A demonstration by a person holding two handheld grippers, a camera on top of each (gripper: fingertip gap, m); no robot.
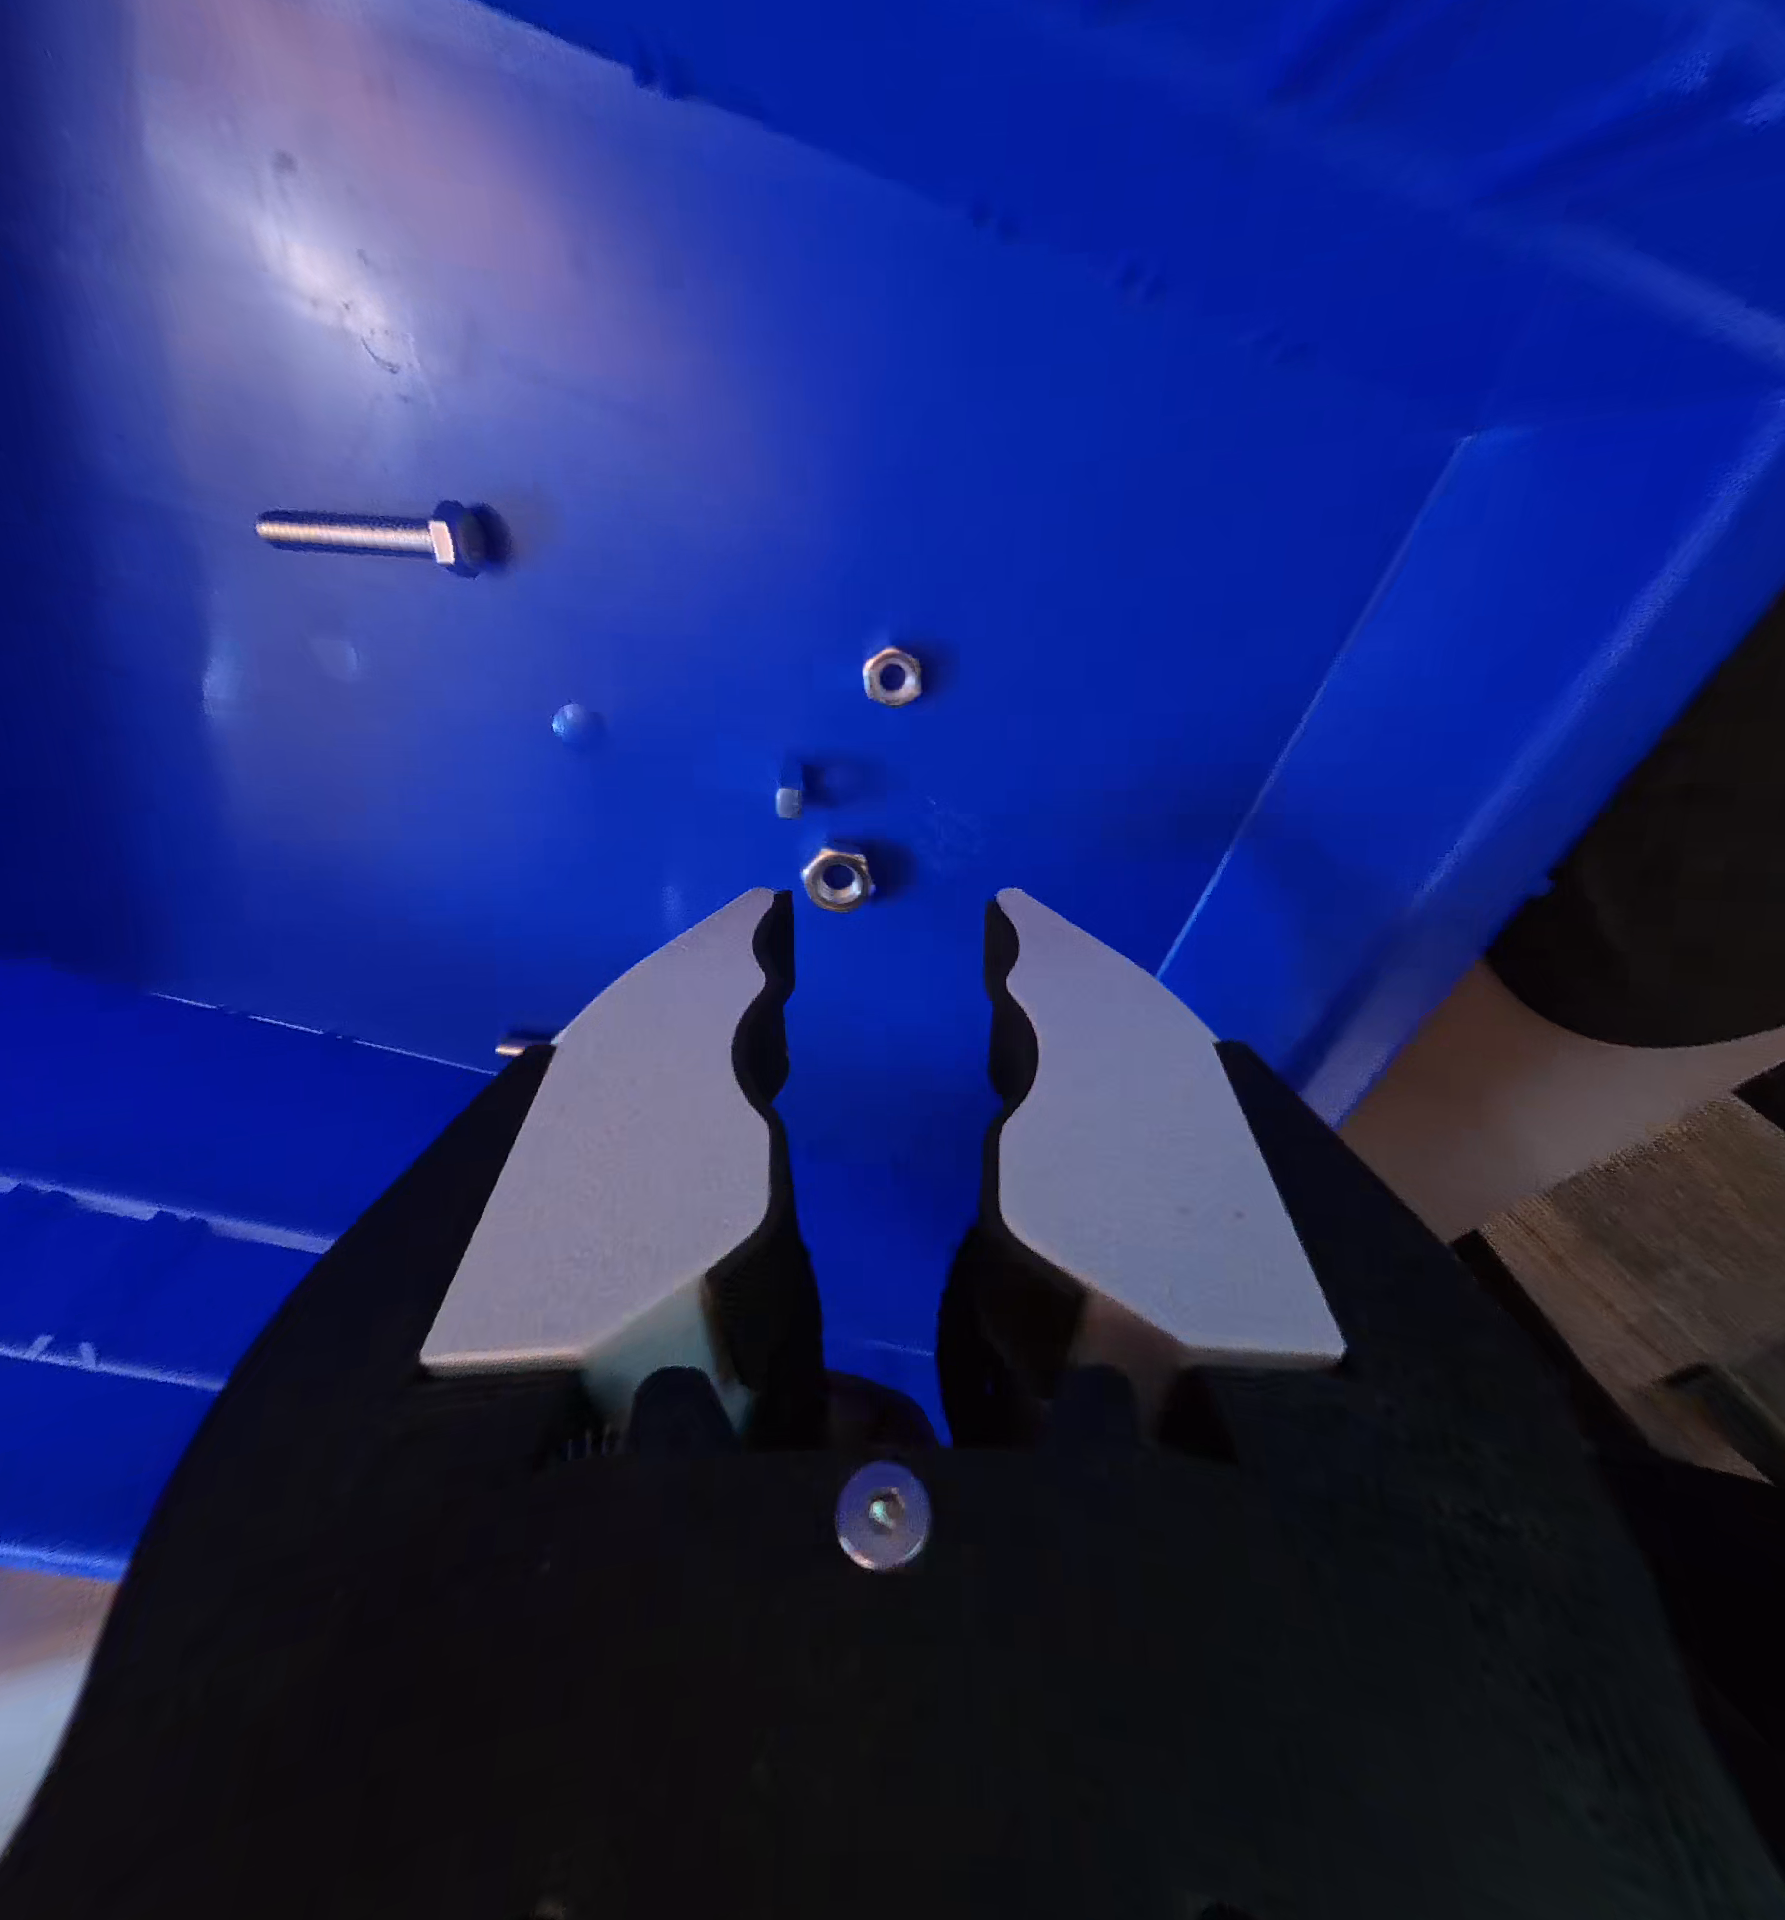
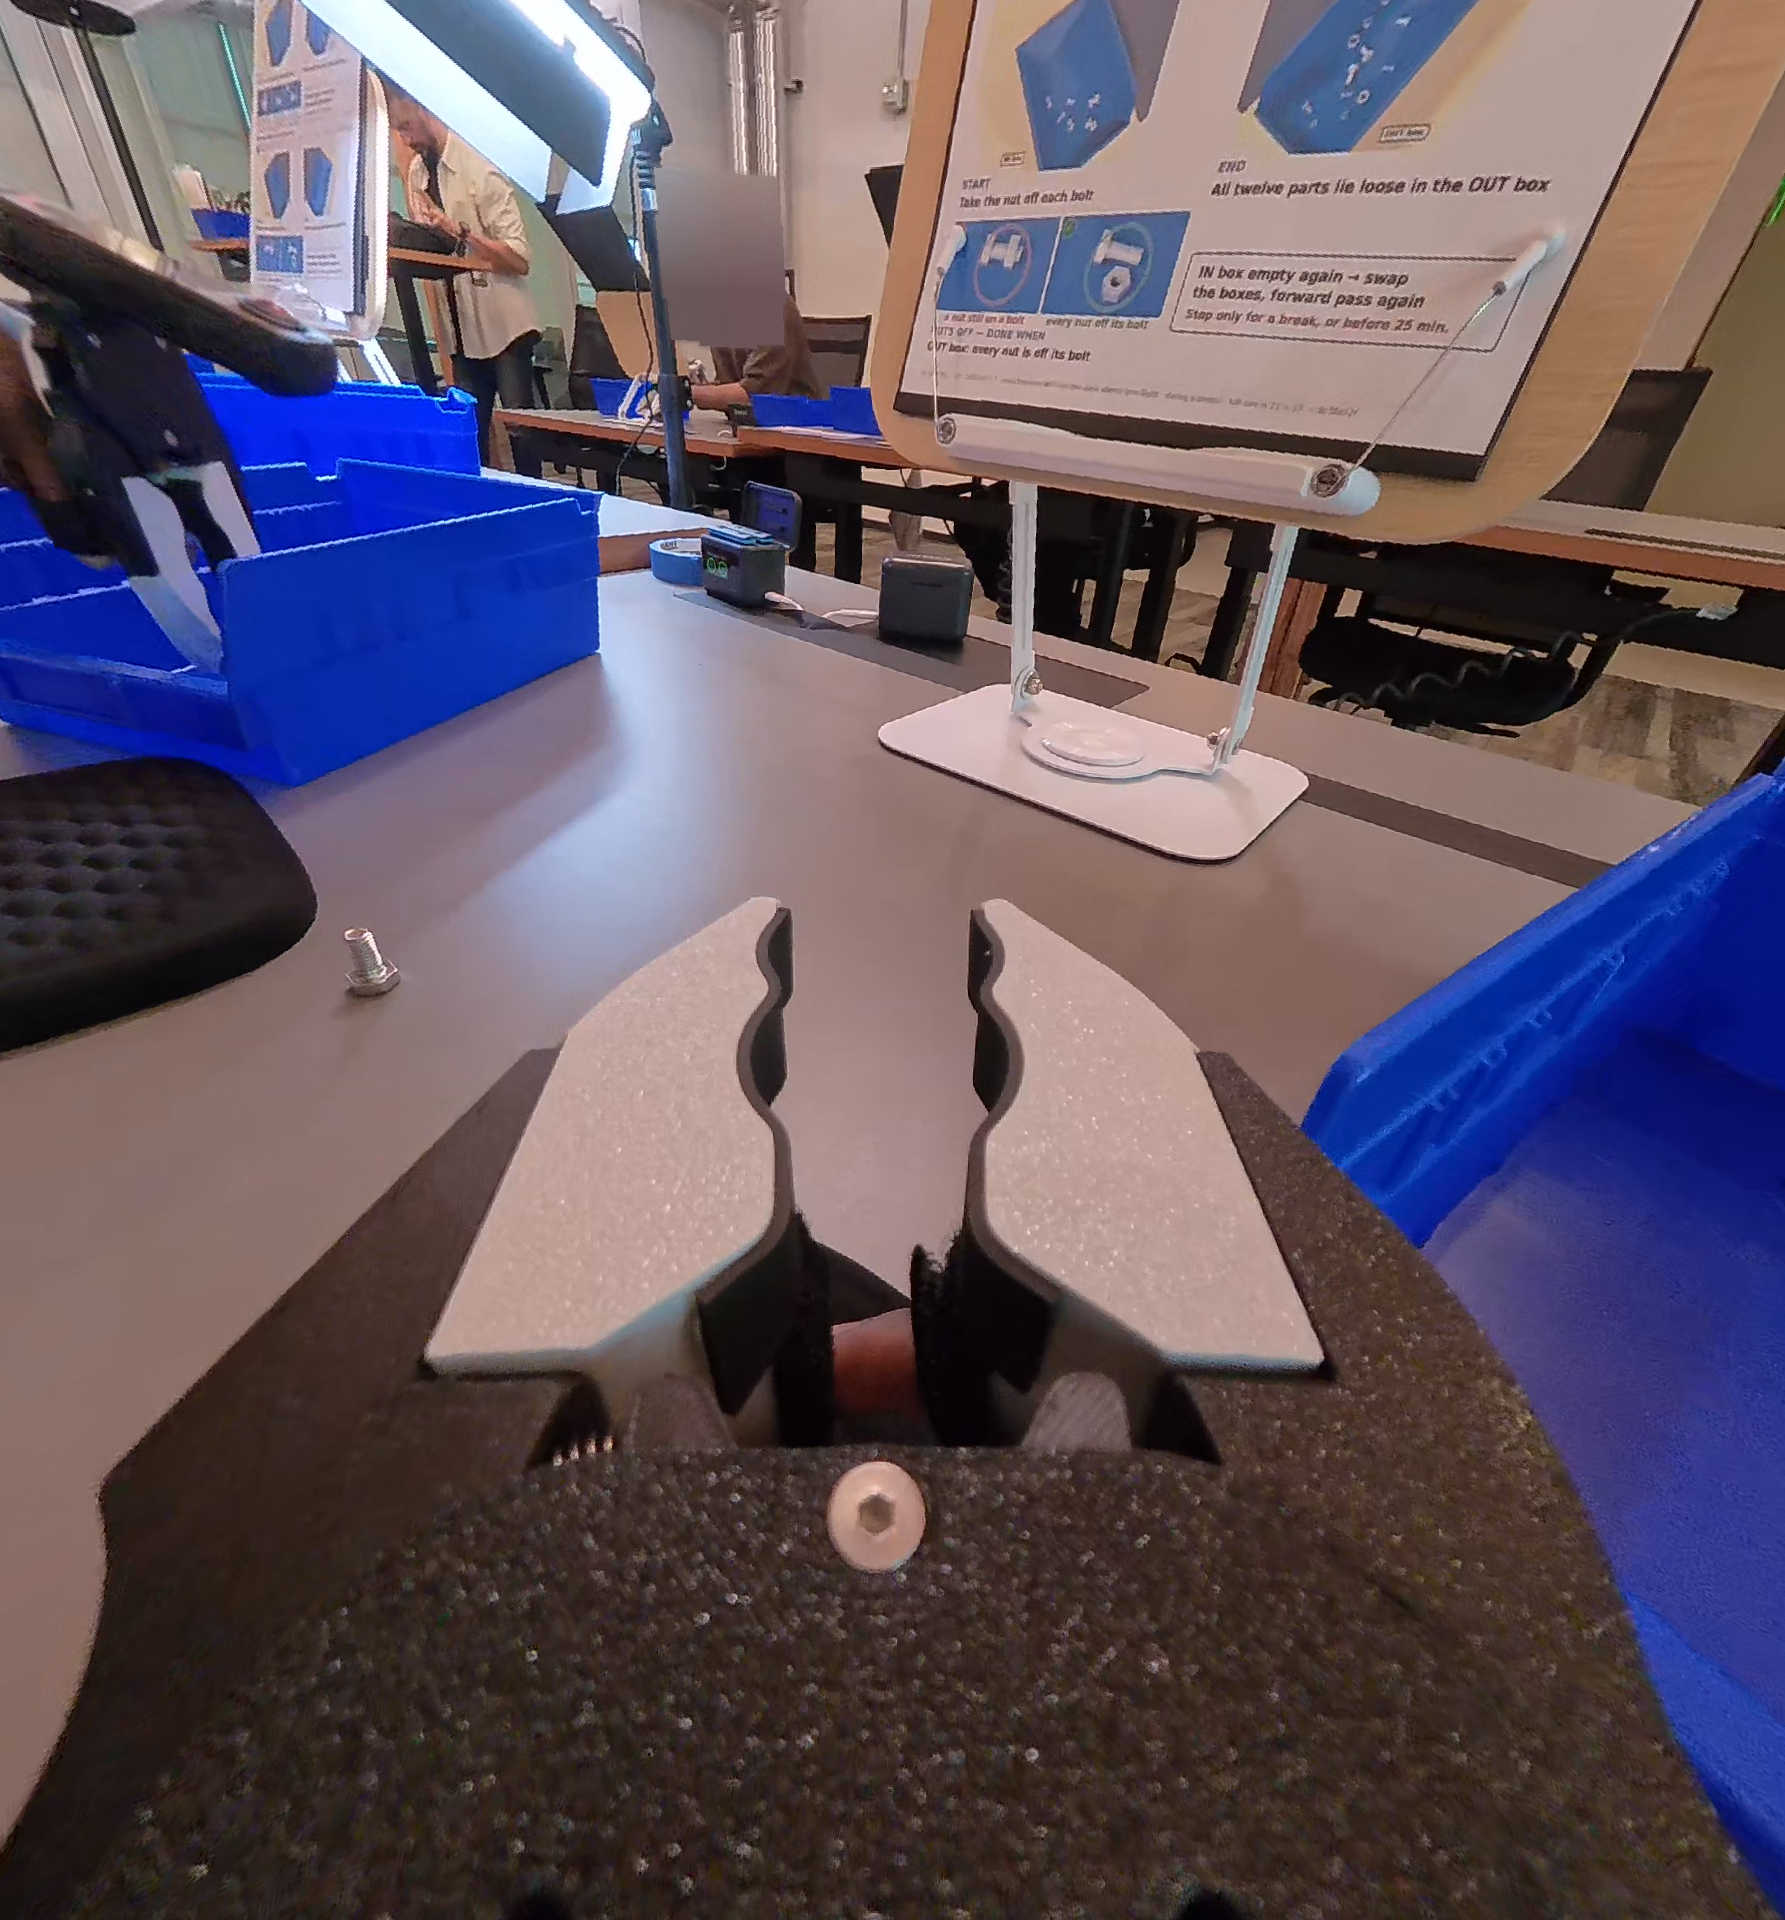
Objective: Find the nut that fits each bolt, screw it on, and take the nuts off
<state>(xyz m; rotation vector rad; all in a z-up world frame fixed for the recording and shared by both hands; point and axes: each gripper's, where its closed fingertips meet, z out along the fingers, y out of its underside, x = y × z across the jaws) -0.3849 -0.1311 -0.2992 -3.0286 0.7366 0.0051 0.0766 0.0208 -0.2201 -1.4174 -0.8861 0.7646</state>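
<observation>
Over the floor of a blue bin [image 1: 971,416], the left tongs [image 1: 889,902] hang spread apart, holding nothing, their tips just short of a steel nut [image 1: 837,879] lying flat with its hole facing up. A second nut [image 1: 891,676] lies flat farther on, and a small blurred metal piece [image 1: 790,790] sits between the two. Well off to the left, a long bolt [image 1: 374,536] lies on its side, its long axis running across the bin floor, head to the right and threaded end to the left. Above the grey worktop [image 2: 711,831], the right tongs [image 2: 880,914] are likewise parted and empty, touching nothing. A short bolt [image 2: 369,962] stands upright on its head on the worktop, thread pointing up, just beside a black dimpled pad [image 2: 88,894]. Another blue bin [image 2: 1646,1195] sits at right, and a stand with an instruction sheet [image 2: 1231,208] rises beyond.
</observation>
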